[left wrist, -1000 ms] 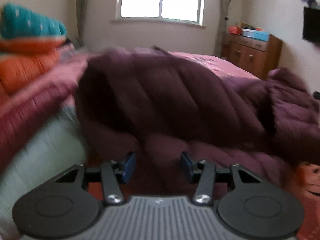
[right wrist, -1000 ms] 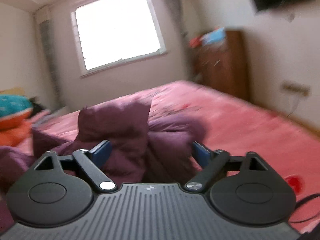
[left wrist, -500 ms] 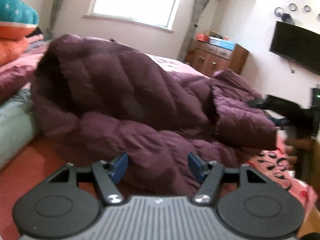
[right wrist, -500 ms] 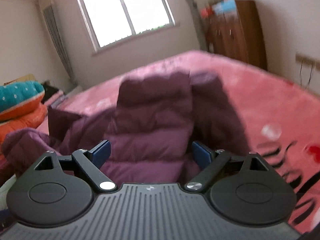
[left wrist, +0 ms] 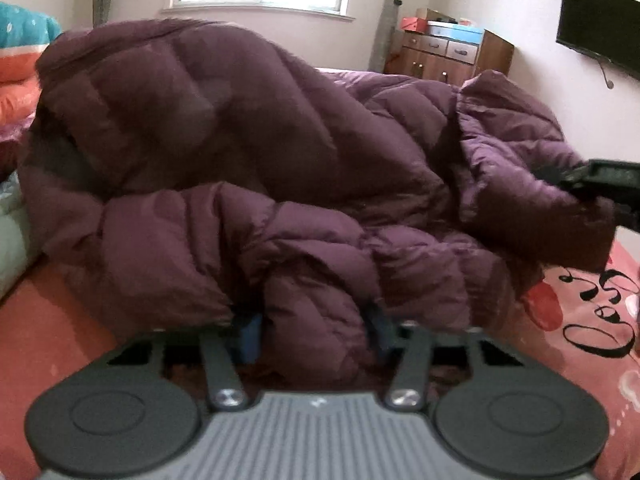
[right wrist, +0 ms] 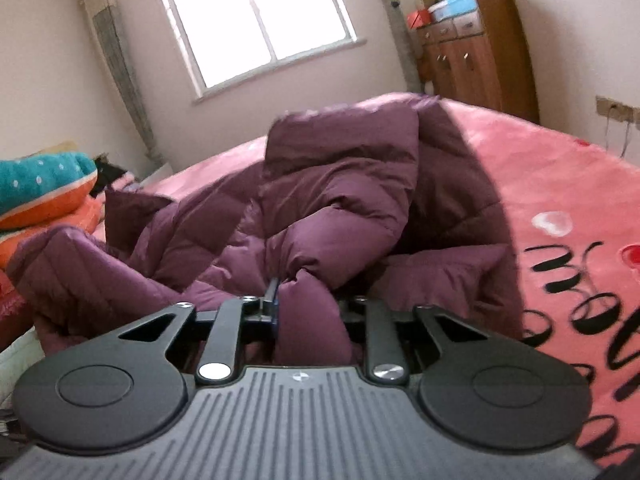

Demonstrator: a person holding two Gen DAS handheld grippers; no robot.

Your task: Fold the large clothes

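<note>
From the left wrist, the one purple coat [left wrist: 280,152] fills more of the view than half a second ago, when it lay ahead of the fingers; now a puffy fold of it sits between the two blue fingers [left wrist: 250,336] of the left gripper [left wrist: 316,334], whose jaws have just been closing and look pressed into the padding on both sides, though the fabric bulges over their tips and hides them. The coat lies heaped on the pink bed [left wrist: 592,320], and the right gripper [left wrist: 608,184] shows at 3 o'clock, cut off by the frame edge, at the coat's far end. From the right wrist, the right gripper [right wrist: 308,300] that stood wide apart half a second ago is now clamped on a pinched roll of the same coat [right wrist: 340,184]; only one finger [right wrist: 272,300] shows, the other is buried in fabric. One stack of bedding [right wrist: 40,192] sits at 9 o'clock, one wooden cabinet [right wrist: 476,56] at 1 o'clock.
</note>
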